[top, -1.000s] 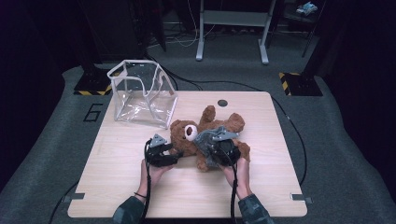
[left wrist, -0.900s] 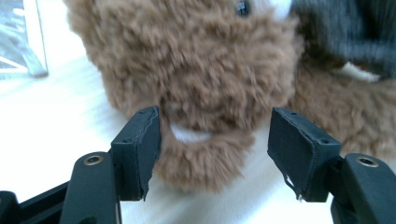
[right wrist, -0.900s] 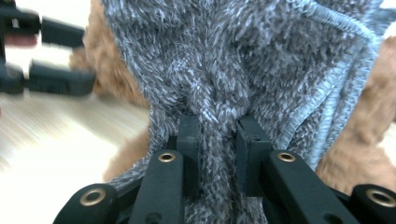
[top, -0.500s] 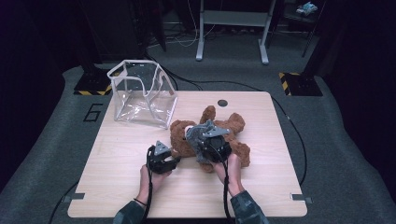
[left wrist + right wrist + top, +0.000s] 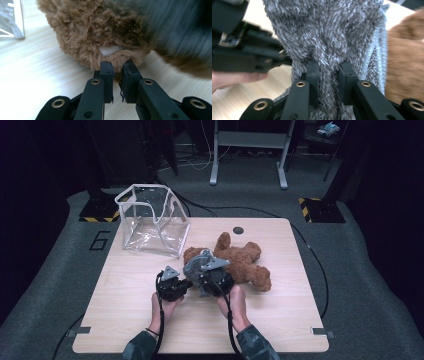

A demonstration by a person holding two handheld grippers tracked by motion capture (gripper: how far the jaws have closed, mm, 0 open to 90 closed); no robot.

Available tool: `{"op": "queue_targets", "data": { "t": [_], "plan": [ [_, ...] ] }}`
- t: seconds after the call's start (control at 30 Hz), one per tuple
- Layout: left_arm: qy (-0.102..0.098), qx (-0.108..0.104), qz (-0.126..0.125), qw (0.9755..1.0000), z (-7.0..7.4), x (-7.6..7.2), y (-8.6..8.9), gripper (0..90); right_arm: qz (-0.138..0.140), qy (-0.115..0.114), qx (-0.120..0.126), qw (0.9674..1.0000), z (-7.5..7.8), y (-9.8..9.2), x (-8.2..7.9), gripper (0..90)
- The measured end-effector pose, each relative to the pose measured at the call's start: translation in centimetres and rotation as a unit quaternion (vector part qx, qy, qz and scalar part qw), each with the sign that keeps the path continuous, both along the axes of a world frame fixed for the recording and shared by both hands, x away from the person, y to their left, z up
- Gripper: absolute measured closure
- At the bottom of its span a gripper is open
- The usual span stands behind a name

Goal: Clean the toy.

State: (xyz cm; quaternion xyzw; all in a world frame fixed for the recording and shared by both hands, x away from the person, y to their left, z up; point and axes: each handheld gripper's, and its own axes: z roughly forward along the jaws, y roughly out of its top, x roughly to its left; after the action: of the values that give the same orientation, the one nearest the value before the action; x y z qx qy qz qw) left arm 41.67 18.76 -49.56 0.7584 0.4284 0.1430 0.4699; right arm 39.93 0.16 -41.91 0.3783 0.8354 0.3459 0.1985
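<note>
Dark carpet and cables surround our pale wooden table (image 5: 125,320), which stands in a dim room. At about ten o'clock on it sits a clear plastic box (image 5: 152,225). Near the centre lies a brown teddy bear (image 5: 240,260), its limbs spread toward two and four o'clock. We hold our left gripper (image 5: 117,68) at the bear's seven o'clock side; its jaws have just been closing and now pinch a tuft of brown fur at the bear's edge. Just beside it, at three o'clock from it, our right gripper (image 5: 328,68) is clamped on a fold of grey fuzzy fabric (image 5: 327,32) that lies against the bear.
</note>
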Motion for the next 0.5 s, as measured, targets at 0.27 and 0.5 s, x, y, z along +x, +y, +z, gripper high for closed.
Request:
{"op": "queue_targets", "data": {
  "t": [0.27,0.5],
  "plan": [
    [0.007,-0.019,0.008,0.9998,0.0,0.5,0.4,82.3,-0.032,0.02,-0.034,0.9987,-3.0,-0.4,1.0,74.2],
    [0.009,-0.033,0.008,0.9994,-0.1,0.6,0.6,82.3,-0.091,0.004,-0.043,0.9949,-3.3,-4.8,1.4,74.4]
  ]
}}
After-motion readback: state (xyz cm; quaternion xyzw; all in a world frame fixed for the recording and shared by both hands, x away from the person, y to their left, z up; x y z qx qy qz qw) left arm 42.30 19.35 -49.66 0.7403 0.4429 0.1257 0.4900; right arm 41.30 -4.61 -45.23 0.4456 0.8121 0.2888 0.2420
